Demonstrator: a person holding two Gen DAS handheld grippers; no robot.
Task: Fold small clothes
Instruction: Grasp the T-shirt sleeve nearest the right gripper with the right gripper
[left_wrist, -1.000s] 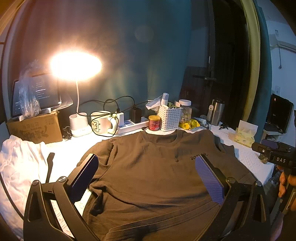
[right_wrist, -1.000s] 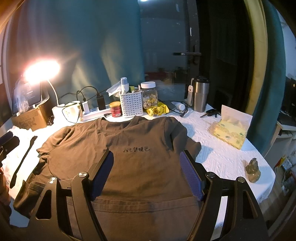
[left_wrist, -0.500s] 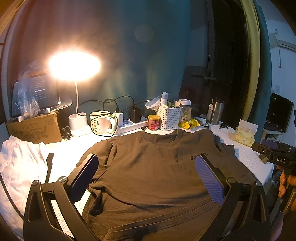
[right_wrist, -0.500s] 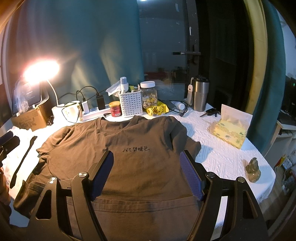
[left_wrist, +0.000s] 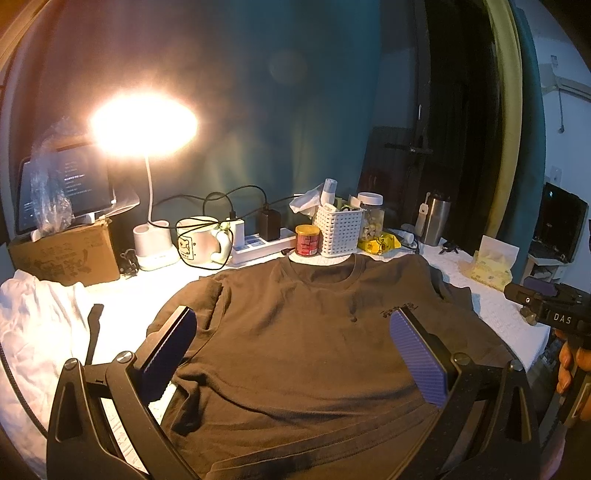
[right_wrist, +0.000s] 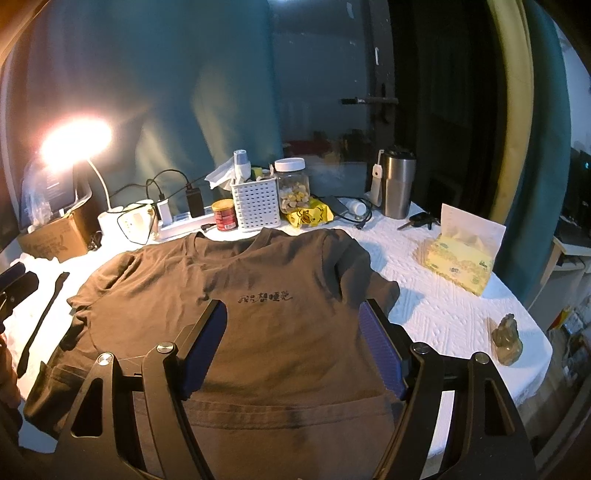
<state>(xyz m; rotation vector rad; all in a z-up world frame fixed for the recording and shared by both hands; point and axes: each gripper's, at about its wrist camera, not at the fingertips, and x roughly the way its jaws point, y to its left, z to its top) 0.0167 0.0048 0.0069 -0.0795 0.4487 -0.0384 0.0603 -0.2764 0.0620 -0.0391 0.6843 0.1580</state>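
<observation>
Table (right_wrist: 436, 258): one T-shirt (right_wrist: 295, 332), seemingly flat.

The table (right_wrist: 436, 295), under a white textured cloth, carried a brown T-shirt (right_wrist: 258, 317) spread flat at frame centre. Along the upper edge stood a lamp (left_wrist: 151, 236), mug (left_wrist: 197, 240), power strip (left_wrist: 258, 242), red can (right_wrist: 225, 215), white basket (right_wrist: 255, 206), jar (right_wrist: 293, 184) and steel tumbler (right_wrist: 397, 182). A tissue pack (right_wrist: 460, 258) lay at right.

White letters "DAS" stand on the black body of the right hand-held gripper (left_wrist: 546, 301) at 3 o'clock. Dark printed characters on the brown T-shirt (right_wrist: 258, 314) chest are unreadable.
</observation>
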